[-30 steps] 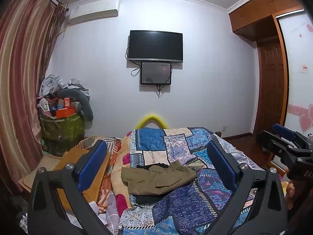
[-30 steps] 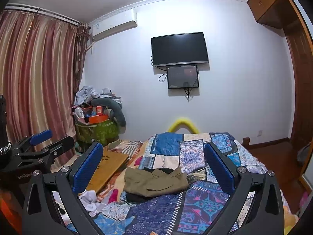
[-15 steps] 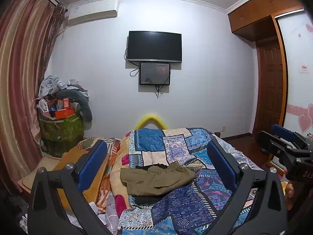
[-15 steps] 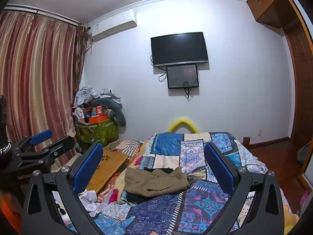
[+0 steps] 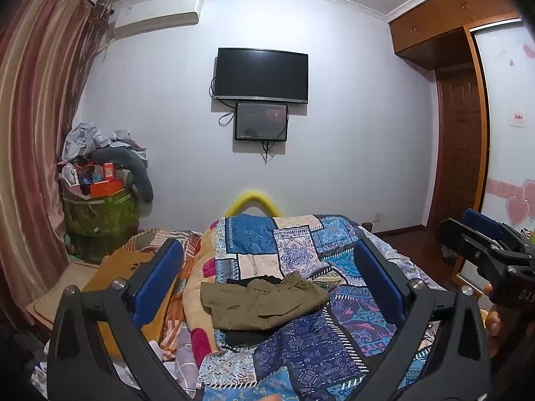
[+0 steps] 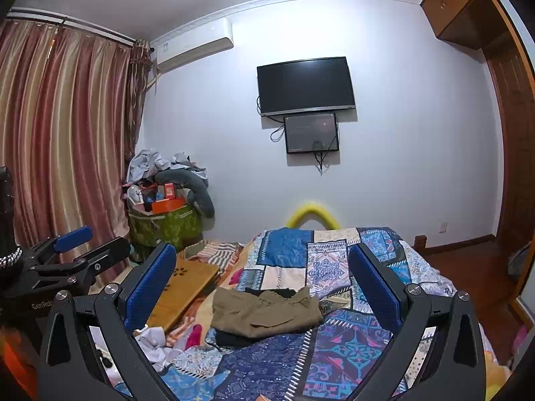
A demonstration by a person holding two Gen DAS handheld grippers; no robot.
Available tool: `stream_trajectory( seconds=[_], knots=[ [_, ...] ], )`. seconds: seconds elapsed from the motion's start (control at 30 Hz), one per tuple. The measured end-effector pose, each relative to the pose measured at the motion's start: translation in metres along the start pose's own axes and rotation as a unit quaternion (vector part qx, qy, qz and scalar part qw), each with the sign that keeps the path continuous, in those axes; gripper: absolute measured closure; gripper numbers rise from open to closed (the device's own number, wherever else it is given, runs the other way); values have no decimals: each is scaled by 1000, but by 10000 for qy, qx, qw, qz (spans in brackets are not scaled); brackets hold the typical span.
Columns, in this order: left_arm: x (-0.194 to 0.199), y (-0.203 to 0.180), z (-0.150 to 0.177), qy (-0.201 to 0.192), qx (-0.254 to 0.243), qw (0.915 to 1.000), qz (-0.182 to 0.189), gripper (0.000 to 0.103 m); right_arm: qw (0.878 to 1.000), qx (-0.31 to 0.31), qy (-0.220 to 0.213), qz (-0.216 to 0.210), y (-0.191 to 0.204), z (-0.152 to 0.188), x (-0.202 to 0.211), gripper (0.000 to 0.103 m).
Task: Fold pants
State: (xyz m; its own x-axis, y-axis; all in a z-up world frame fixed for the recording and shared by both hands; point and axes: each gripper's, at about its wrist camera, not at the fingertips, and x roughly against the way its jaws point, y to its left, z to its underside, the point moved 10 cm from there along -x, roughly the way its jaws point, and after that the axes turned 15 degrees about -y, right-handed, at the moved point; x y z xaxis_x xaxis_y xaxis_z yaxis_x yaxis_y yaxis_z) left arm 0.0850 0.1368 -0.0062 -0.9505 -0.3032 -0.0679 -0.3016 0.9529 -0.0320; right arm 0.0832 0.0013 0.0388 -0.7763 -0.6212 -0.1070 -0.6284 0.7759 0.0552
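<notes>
Olive-brown pants (image 5: 264, 304) lie folded in a rumpled bundle on a dark garment (image 5: 247, 334), on the patchwork quilt of the bed (image 5: 334, 344). In the right wrist view the pants (image 6: 265, 310) sit in the same spot. My left gripper (image 5: 267, 280) hovers well short of the pants, open, with nothing between its blue pads. My right gripper (image 6: 262, 282) is also open and empty, held back from the bundle. Each gripper shows at the edge of the other's view: the right gripper (image 5: 485, 237) and the left gripper (image 6: 80, 247).
A wooden lap tray (image 6: 187, 287) lies left of the pants with crumpled clothes (image 6: 153, 337) near it. A piled green hamper (image 5: 100, 214) stands by the curtain (image 6: 60, 140). A TV (image 5: 260, 75) hangs on the far wall. A wardrobe (image 5: 468, 133) stands at right.
Both grippers have stayed nearly still, with only a slight drift of the views. The pants have not moved.
</notes>
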Motion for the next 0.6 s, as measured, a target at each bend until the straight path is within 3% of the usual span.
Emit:
stream_trajectory(
  seconds=[0.6],
  knots=[
    [2,-10,4,28,-37,9999,147,0,10000,37,58,12,3,0,-4,0]
  ],
)
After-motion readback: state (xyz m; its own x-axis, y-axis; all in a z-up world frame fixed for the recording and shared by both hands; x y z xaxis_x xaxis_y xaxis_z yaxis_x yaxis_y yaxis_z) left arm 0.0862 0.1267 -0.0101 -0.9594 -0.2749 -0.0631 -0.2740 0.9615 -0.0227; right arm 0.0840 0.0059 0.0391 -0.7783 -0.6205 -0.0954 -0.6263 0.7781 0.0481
